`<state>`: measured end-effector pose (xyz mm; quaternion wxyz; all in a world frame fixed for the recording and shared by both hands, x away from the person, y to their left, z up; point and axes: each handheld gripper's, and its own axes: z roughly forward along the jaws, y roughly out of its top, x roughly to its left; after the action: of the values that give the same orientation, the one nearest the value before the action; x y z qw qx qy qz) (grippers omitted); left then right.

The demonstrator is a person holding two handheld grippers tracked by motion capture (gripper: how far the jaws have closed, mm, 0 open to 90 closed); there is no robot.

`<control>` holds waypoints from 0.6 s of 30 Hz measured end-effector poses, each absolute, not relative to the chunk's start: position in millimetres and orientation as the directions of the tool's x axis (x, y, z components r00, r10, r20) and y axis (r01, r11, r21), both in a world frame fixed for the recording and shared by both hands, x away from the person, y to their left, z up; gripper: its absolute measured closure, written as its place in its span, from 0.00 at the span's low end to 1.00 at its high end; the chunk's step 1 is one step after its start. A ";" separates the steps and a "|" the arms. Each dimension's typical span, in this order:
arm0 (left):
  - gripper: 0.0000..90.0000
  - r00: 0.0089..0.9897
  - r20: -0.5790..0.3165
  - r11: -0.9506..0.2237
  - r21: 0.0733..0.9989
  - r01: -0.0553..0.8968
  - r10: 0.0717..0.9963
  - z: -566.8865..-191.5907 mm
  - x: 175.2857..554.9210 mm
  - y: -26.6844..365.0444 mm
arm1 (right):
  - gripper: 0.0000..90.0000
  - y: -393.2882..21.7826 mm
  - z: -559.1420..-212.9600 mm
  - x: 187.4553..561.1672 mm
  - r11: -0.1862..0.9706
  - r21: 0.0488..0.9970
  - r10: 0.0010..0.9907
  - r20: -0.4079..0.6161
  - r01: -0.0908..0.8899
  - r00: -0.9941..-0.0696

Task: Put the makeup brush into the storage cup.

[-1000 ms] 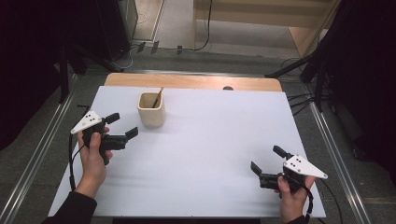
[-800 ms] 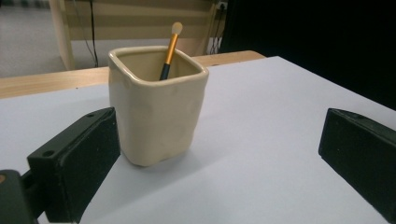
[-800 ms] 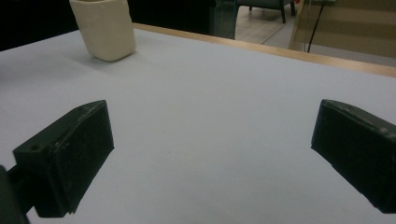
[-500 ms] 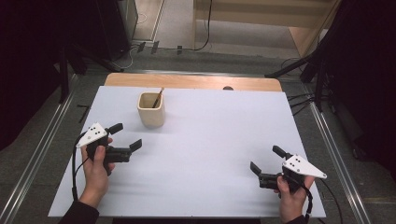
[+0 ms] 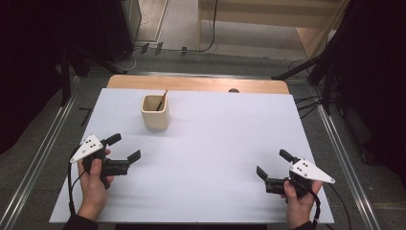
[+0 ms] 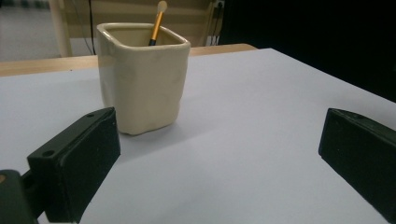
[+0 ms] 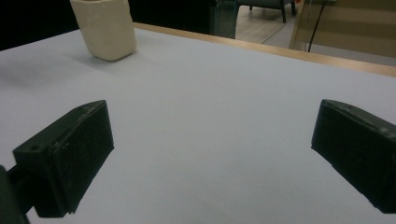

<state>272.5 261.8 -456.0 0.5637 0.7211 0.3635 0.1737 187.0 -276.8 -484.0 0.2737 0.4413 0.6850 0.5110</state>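
One gripper [image 5: 123, 147], left, moved nearer.

A cream, square-sided cup [image 5: 155, 113] stands upright on the white tabletop [image 5: 215, 158], toward its far left. A gold-handled brush [image 6: 157, 21] leans inside it, tip above the rim.

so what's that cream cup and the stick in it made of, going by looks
The cup looks like glazed ceramic: glossy cream skin, soft highlights, slightly uneven hand-formed walls. Plastic can't be ruled out. The stick has a shiny orange-gold handle, lacquered wood or metal, and a pale rounded tip, perhaps sponge or foam, like a makeup applicator.
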 end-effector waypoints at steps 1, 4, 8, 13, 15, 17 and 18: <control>0.00 0.674 -0.163 -0.095 0.940 0.329 0.720 -456.2 271.7 262.6 | 0.00 -276.8 -484.0 187.1 0.089 0.942 0.884 0.075 0.323 -0.462; 0.00 0.672 -0.165 -0.092 0.940 0.330 0.722 -456.8 268.3 266.1 | 0.00 -276.8 -484.0 187.1 0.089 0.942 0.884 0.075 0.324 -0.461; 0.00 0.671 -0.162 -0.100 0.937 0.334 0.723 -459.2 263.2 270.0 | 0.00 -276.7 -484.2 187.4 0.090 0.942 0.885 0.074 0.324 -0.460; 0.00 0.665 -0.189 -0.075 0.935 0.347 0.722 -461.2 257.1 276.4 | 0.00 -276.9 -484.3 187.6 0.087 0.941 0.887 0.076 0.327 -0.456; 0.00 0.658 -0.192 -0.070 0.935 0.349 0.728 -461.5 254.1 280.6 | 0.00 -276.6 -484.6 187.8 0.088 0.941 0.886 0.076 0.328 -0.457; 0.00 0.653 -0.194 -0.064 0.935 0.349 0.732 -462.2 250.6 284.2 | 0.00 -276.2 -484.6 187.9 0.089 0.941 0.886 0.075 0.327 -0.458; 0.00 0.652 -0.200 -0.056 0.935 0.350 0.731 -462.5 248.4 286.4 | 0.00 -275.9 -484.6 187.7 0.088 0.941 0.886 0.077 0.328 -0.458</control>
<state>248.4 286.4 -462.5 0.5709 0.7072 0.3821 0.1671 187.7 -275.9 -484.6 0.2736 0.4429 0.6850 0.5097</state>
